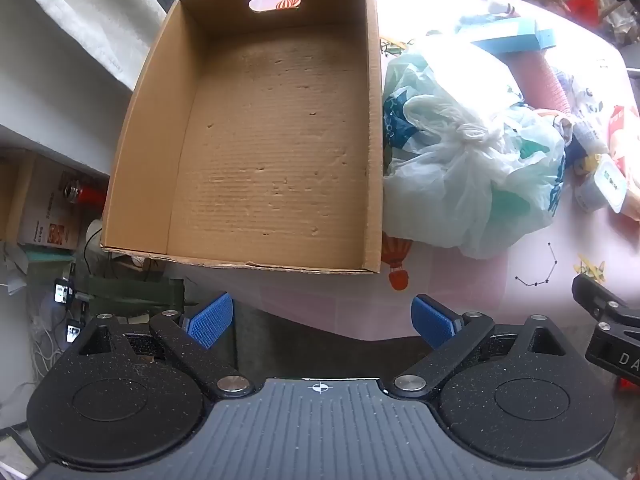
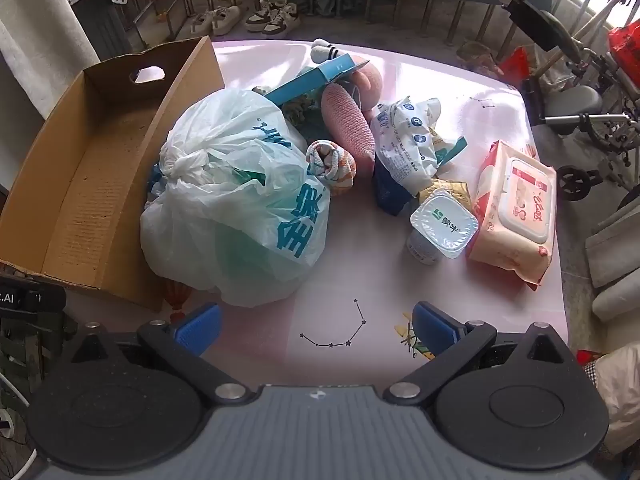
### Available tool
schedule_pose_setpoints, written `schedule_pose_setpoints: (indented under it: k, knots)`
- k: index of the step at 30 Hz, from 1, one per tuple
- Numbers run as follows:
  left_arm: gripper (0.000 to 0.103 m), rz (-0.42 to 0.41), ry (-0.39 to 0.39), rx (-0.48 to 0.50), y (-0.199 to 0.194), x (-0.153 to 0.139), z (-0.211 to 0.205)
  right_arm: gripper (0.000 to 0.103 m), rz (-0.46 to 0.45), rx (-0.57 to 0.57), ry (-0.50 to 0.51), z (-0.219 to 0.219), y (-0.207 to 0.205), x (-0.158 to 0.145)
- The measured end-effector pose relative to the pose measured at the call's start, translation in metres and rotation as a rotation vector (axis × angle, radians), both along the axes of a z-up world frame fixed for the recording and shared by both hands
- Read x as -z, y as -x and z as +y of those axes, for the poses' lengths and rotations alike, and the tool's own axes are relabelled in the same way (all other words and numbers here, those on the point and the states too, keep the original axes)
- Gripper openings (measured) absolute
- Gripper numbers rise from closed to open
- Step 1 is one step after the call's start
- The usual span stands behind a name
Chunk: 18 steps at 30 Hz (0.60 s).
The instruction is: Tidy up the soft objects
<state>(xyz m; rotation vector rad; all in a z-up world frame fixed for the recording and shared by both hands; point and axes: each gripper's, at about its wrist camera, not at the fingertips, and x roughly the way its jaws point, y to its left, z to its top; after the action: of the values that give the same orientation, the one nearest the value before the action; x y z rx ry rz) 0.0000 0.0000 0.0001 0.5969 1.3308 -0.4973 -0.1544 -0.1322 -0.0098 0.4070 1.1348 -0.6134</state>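
Note:
An empty brown cardboard box (image 1: 276, 152) sits at the table's left; it also shows in the right wrist view (image 2: 96, 184). Beside it lies a knotted white plastic bag (image 1: 460, 160) with teal print, also in the right wrist view (image 2: 236, 200). Behind the bag are a rolled sock (image 2: 332, 166), a pink knitted toy (image 2: 348, 120) and a crumpled white packet (image 2: 408, 136). My left gripper (image 1: 322, 320) is open and empty, in front of the box's near edge. My right gripper (image 2: 316, 326) is open and empty, over the table in front of the bag.
A pack of wet wipes (image 2: 516, 208) and a sealed yogurt cup (image 2: 440, 226) lie on the right of the pink tablecloth (image 2: 332, 320). A blue carton (image 2: 316, 76) leans at the back. Shoes (image 2: 272, 18) and railings stand beyond the table.

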Motion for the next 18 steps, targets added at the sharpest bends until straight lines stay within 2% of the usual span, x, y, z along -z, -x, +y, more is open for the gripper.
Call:
schedule_pose_setpoints:
  k: [18]
  knots:
    - [0.097,0.005,0.007,0.021,0.0018,0.0019,0.0018,0.082,-0.006,-0.004,0.004,-0.0003,-0.003,-0.0016]
